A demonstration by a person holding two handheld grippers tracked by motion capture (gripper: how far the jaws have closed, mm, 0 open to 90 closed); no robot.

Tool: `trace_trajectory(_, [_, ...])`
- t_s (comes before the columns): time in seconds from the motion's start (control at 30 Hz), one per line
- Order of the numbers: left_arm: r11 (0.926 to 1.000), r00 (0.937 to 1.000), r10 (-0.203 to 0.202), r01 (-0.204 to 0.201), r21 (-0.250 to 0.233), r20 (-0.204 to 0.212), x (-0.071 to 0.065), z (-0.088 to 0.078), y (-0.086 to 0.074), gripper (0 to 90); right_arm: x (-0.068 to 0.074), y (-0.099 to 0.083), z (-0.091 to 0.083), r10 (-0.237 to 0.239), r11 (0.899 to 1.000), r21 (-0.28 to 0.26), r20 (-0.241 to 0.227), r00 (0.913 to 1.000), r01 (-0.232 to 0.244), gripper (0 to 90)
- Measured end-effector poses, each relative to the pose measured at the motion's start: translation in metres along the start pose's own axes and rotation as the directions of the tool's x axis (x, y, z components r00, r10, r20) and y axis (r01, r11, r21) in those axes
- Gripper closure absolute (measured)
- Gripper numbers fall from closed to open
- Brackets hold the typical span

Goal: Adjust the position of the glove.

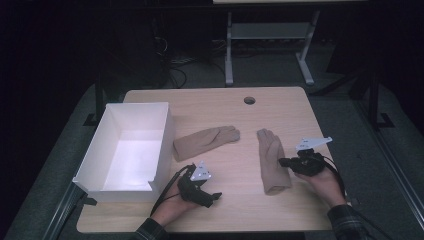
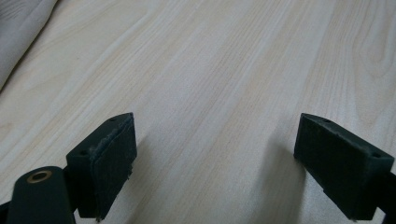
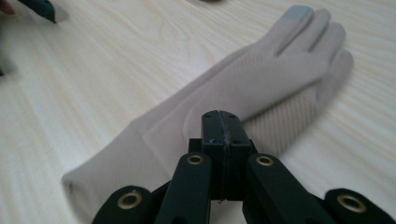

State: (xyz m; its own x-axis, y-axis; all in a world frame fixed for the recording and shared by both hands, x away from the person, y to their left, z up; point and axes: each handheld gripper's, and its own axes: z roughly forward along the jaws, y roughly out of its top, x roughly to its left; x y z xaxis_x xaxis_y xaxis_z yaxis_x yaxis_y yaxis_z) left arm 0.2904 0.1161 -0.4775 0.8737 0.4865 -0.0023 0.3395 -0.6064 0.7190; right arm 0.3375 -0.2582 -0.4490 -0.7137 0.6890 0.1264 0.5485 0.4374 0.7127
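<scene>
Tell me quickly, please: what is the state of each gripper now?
Left gripper: open, nothing between the jaws, over the light wooden table.
Right gripper: closed, apparently pinching the beige knitted glove.

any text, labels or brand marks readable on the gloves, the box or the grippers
None: no words, numbers or signs can be read.
Right glove: plain, only a grey fingertip patch.
Left glove: plain.
White box: blank walls.
Table: bare wood grain.
</scene>
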Motion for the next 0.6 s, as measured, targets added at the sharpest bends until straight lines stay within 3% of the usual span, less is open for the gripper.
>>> trace_trajectory(0.13, [1.0, 1.0, 0.0, 0.0, -0.001, 0.0, 0.0, 0.0, 0.0, 12.4, 0.0, 0.002, 0.014, 0.008, 0.999, 0.046, 0.004, 1.0, -0.008, 90.0])
trace_trajectory(0.2, [1.0, 1.0, 0.0, 0.0, -0.002, -0.001, 0.0, 0.0, 0.0, 12.4, 0.001, -0.001, 0.021, -0.029, 0.996, 0.086, 0.027, 0.9992, 0.026, 90.0])
trace_trajectory(0.33, [1.0, 1.0, 0.0, 0.0, -0.001, 0.0, 0.0, 0.0, 0.0, 12.4, 0.0, -0.004, 0.021, 0.003, 0.997, 0.075, 0.022, 0.9997, -0.004, 90.0])
trace_trajectory(0.6, [1.0, 1.0, 0.001, -0.001, -0.002, -0.001, 0.0, 0.0, 0.0, 12.4, 0.004, -0.01, 0.015, -0.038, 0.996, 0.082, 0.025, 0.9989, 0.036, 90.0])
